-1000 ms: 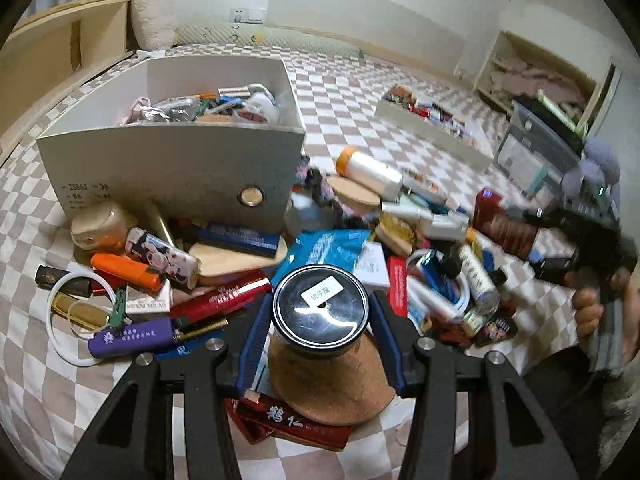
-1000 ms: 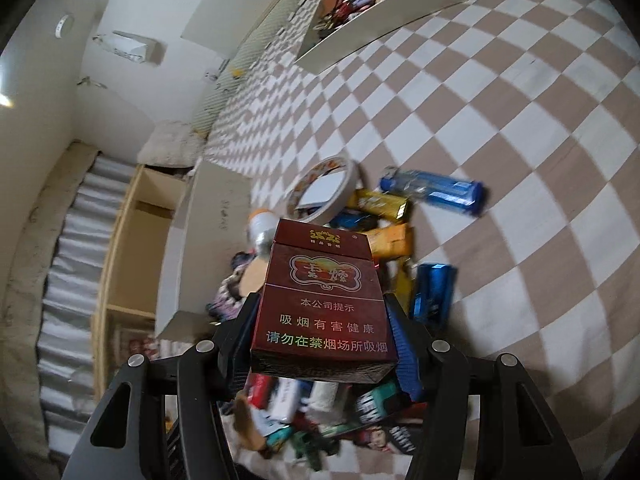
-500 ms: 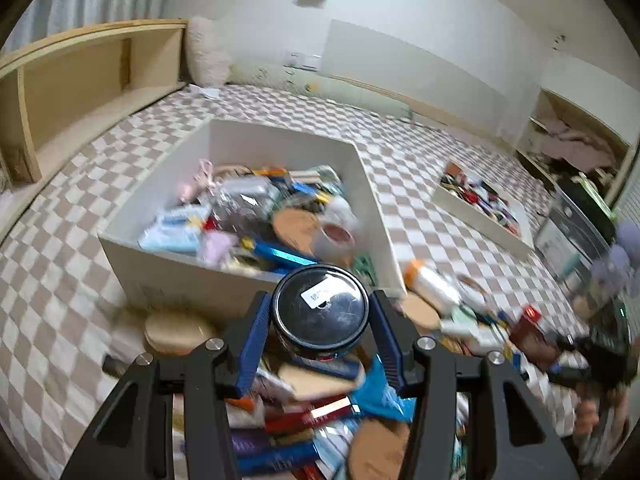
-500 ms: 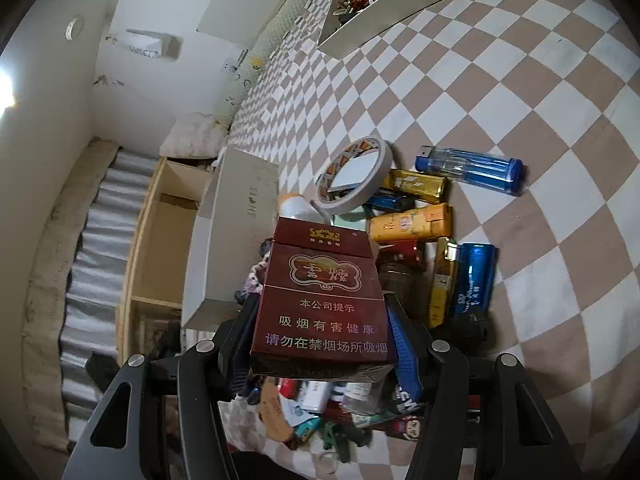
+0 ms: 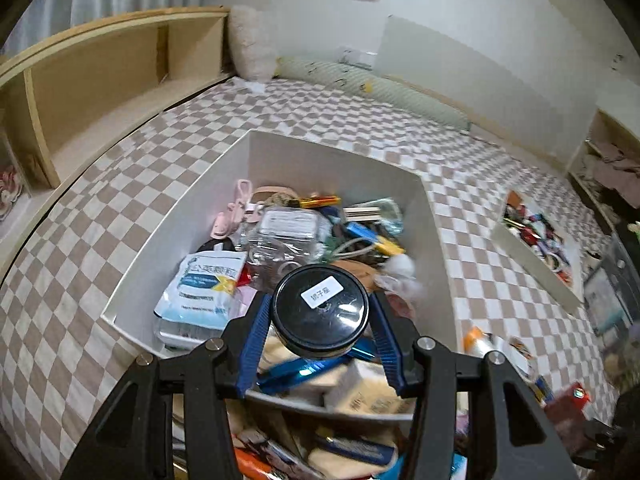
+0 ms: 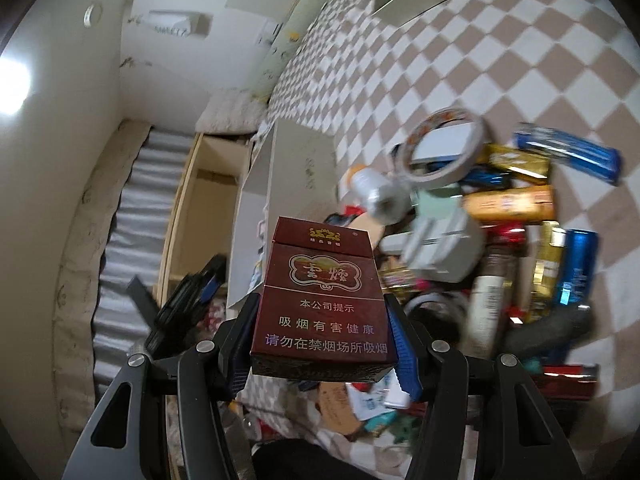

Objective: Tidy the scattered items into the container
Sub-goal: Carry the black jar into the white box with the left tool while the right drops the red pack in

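Note:
My left gripper point(image 5: 320, 312) is shut on a round black jar point(image 5: 320, 314) with a white label on its lid, held above the near rim of the white box point(image 5: 224, 168). The box holds several items, among them a blue and white pouch point(image 5: 204, 284). My right gripper point(image 6: 324, 320) is shut on a dark red cigarette pack point(image 6: 324, 296), held above the scattered pile point(image 6: 480, 240) on the checkered cover. The white box point(image 6: 296, 160) shows left of the pile in the right wrist view, with the left gripper point(image 6: 188, 304) beside it.
A wooden shelf unit point(image 5: 100, 80) stands at the left. A second shallow tray point(image 5: 536, 240) full of small items lies to the right. A tape ring point(image 6: 444, 144), blue lighters point(image 6: 568, 152) and tubes lie in the pile. A pillow point(image 5: 252, 48) sits by the wall.
My left gripper has lifted the black jar off the pile and carried it forward over the white box. My right gripper still holds the cigarette pack and has shifted slightly over the pile.

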{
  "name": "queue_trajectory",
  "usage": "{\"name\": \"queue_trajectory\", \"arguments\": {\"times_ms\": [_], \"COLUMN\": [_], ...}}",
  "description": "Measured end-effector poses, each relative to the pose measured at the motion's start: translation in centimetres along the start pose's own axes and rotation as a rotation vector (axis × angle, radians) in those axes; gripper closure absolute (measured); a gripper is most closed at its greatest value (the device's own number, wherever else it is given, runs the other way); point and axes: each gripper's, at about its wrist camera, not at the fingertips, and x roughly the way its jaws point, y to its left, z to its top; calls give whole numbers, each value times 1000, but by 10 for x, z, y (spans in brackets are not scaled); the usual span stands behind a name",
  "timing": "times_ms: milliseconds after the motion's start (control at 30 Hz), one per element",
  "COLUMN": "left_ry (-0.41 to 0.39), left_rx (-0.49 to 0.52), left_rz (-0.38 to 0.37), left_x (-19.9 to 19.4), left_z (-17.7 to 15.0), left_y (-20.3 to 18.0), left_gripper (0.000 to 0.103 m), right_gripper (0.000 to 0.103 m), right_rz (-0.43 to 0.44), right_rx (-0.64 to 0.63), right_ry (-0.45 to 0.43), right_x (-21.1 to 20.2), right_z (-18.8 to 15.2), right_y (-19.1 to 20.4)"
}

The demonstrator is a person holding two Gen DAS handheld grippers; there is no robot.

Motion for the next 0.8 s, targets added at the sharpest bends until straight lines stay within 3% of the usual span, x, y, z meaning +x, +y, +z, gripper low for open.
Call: {"name": "queue_trajectory", "arguments": {"times_ms": [133, 367, 433, 467, 500, 800], "left_ry": [26, 49, 43, 37, 29, -22], "left_rx": [-14, -28, -38, -44, -48, -99], "left_rz": [45, 57, 60, 64, 64, 74], "left_x": [19, 32, 32, 31, 30, 15], "left_z": [0, -5, -5, -5, -5, -11], "left_y": [11, 22, 27, 29, 31, 50], "left_gripper": [53, 53, 39, 26, 23, 23], "right_gripper": [43, 43, 43, 43, 43, 43], "right_rz": [8, 8, -4, -13, -22, -143], "right_rx": [-59, -186, -210, -220, -230, -292], "right_ry": [31, 99, 112, 118, 124, 180], "right_x": [16, 62, 78, 86, 94, 179], "right_z": [6, 20, 25, 27, 30, 51], "right_y": [32, 101, 115, 121, 126, 159]}}
